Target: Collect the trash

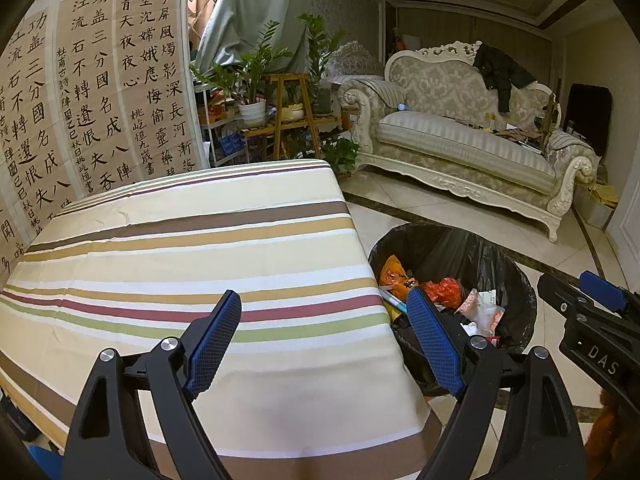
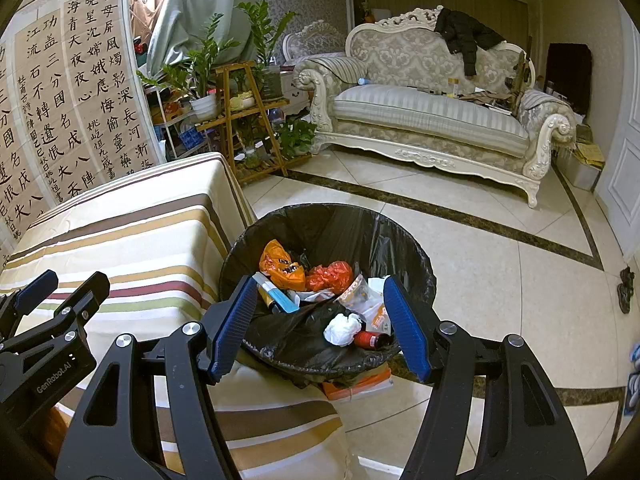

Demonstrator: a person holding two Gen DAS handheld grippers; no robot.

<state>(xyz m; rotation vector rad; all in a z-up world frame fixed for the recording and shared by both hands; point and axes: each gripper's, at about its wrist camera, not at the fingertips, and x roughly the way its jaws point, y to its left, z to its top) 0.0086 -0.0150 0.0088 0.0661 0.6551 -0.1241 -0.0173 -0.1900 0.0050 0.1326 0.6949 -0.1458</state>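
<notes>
A bin lined with a black bag (image 2: 320,224) stands on the floor beside the table with the striped cloth (image 1: 180,248). Inside lie orange wrappers (image 2: 280,266), a crumpled white tissue (image 2: 342,328), a red bottle (image 2: 370,339) and a blue-and-white packet (image 2: 276,294). My right gripper (image 2: 320,324) hovers over the bin, open, nothing between its blue pads. My left gripper (image 1: 324,340) hangs over the table's near right corner, open and empty. The bin (image 1: 472,248) shows to its right, and the right gripper's finger (image 1: 600,286) pokes in at the edge.
A cream carved sofa (image 2: 432,116) with a black jacket stands across the tiled floor (image 2: 500,300). Wooden plant stands with potted plants (image 2: 240,92) sit behind the table. Calligraphy sheets (image 1: 100,92) hang on the left. An orange-and-white packet (image 2: 360,386) lies on the floor under the bin's near edge.
</notes>
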